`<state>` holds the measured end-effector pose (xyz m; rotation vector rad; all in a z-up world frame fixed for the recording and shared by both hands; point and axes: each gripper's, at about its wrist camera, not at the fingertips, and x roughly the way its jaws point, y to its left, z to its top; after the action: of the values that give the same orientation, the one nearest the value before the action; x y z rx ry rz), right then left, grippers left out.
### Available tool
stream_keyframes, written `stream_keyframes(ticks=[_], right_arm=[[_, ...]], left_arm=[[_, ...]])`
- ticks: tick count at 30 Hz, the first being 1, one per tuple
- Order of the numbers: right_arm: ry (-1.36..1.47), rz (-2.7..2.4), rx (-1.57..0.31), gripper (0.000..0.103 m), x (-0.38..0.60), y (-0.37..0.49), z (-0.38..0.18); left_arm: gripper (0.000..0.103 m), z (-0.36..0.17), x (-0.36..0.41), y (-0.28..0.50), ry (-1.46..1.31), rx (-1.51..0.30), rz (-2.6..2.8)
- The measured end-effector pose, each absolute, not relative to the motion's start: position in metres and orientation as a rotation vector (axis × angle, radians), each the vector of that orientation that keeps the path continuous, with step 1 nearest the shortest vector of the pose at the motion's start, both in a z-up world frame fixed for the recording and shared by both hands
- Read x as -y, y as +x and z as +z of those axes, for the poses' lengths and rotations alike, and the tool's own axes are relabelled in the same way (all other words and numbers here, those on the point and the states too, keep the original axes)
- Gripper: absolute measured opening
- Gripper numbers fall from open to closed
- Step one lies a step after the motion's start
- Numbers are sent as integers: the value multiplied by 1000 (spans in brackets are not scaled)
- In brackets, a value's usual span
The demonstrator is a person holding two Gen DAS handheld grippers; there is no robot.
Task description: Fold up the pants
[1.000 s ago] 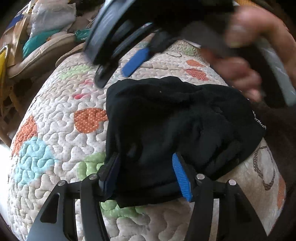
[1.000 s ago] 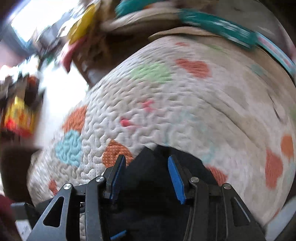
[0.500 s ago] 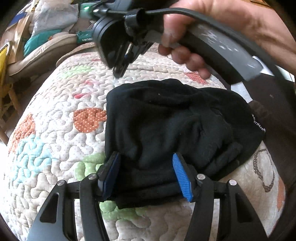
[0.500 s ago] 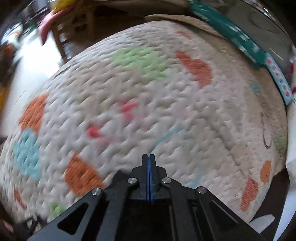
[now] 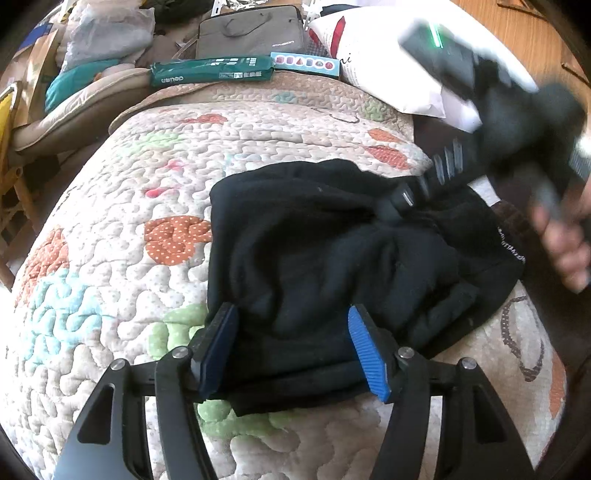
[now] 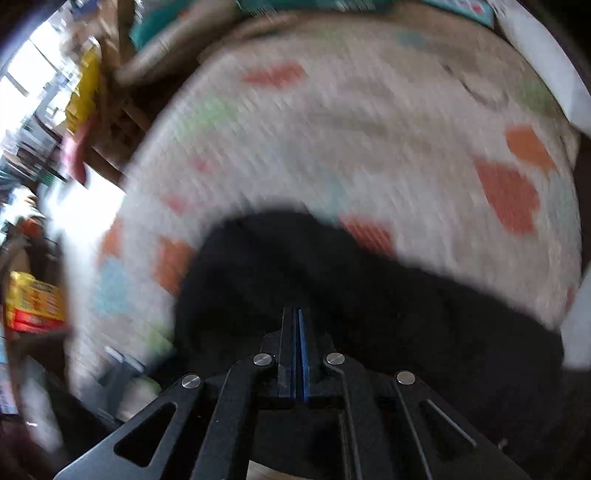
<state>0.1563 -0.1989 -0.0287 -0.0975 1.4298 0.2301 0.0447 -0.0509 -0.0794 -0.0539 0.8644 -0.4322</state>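
The black pants (image 5: 332,258) lie folded in a bundle on a quilted patchwork cover (image 5: 129,240). My left gripper (image 5: 293,350) is open, its blue pads (image 5: 367,354) on either side of the bundle's near edge. My right gripper (image 6: 297,347) is shut with its pads pressed together, over the pants (image 6: 332,295) in its blurred view. In the left wrist view the right gripper (image 5: 397,199) comes in from the right, tip on the bundle's top right part. I cannot tell if cloth is pinched.
A green package (image 5: 212,72), a grey laptop bag (image 5: 251,31), a white pillow (image 5: 376,55) and piled cushions (image 5: 74,99) sit at the cover's far edge. Wooden furniture (image 5: 14,177) and cluttered shelves (image 6: 33,295) stand to the left.
The right gripper closed, swung from above the far edge of the pants round to the right, and came down on the bundle's top right. The left gripper stayed put.
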Motion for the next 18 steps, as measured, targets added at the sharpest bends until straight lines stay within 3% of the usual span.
stream_keyframes(ticks=[4,9,11,14,18], right_arm=[[-61,-9,-1306,3,241,140,-12],[46,87,-1201,5,227,95,18],[73,108,-1211,10,212,83,8],[58,79,-1273,30,205,67,-23],[136,32,-1230,33,219,48,-26]], left_arm=[[62,-70,36,49,-132,-904,-463],[63,-68,13,66,-211,-937,-362],[63,-77,11,71,-172,-971,-316],[63,-80,18,66,-96,-966,-309],[64,-80,21,64,-63,-963,-302]])
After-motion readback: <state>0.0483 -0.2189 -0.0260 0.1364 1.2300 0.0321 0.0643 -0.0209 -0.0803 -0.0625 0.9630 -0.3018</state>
